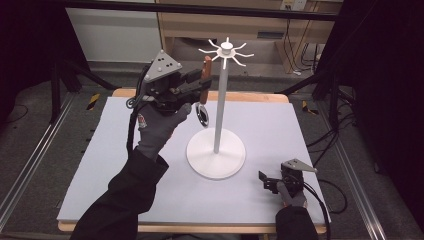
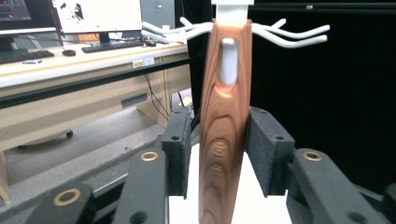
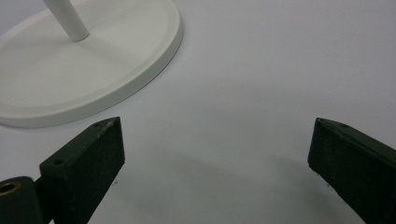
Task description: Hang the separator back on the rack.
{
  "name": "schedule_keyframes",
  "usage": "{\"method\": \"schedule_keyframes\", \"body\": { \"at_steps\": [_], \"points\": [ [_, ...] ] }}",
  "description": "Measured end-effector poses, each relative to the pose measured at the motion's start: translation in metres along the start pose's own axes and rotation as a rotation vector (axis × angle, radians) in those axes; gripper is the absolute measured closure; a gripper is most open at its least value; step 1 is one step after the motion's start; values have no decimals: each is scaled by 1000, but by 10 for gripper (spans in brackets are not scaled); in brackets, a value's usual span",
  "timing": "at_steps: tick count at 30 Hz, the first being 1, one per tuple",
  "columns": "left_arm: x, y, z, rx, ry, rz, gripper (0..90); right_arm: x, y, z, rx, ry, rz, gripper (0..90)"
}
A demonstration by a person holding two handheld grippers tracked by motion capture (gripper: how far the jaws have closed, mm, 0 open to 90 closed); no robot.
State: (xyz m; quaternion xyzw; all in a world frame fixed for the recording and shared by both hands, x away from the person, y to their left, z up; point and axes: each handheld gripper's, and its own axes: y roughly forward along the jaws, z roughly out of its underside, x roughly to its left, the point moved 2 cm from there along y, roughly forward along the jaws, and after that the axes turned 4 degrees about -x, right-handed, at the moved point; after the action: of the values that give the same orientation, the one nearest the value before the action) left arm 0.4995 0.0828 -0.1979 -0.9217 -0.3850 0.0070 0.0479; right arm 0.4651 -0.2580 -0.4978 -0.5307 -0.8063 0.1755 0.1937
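My left gripper [image 2: 218, 154] raised beside the stand's [image 1: 216, 152] pole, pads parted just clear of the spoon's [image 2: 224, 121] wooden handle, spoon hanging on a hook [image 2: 228, 51], my right gripper [image 3: 217, 154] spread wide, low on the bench [image 1: 110, 150], near right.

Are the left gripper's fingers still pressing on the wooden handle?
Apart. The left gripper view shows gaps between both fingers and the wooden handle, which hangs on a white hook.

High view looks down fwd; gripper views close-in — all share white stand [image 1: 216, 150].
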Motion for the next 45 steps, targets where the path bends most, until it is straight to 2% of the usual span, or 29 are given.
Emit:
{"method": "schedule_keyframes", "body": {
  "at_steps": [8,12,19,25,28,32,40,45],
  "points": [
    [2,-7,1,-12,9,0,584,0,0,0,0,1,1,42],
    [4,-13,3,-16,33,3,539,0,0,0,1,1,1,42],
    [9,-31,18,10,53,26,464,0,0,0,1,2,1,42],
    [16,-49,41,40,45,24,437,0,1,0,6,5,3,42],
    [21,-56,54,58,21,31,430,0,1,0,7,5,3,42],
    [30,-62,72,83,14,8,419,0,1,0,7,5,5,42],
    [45,-71,110,137,-30,-18,405,0,1,0,7,6,6,42],
    [55,-80,140,186,-59,-36,396,0,1,0,6,6,7,42]
  ]
}}
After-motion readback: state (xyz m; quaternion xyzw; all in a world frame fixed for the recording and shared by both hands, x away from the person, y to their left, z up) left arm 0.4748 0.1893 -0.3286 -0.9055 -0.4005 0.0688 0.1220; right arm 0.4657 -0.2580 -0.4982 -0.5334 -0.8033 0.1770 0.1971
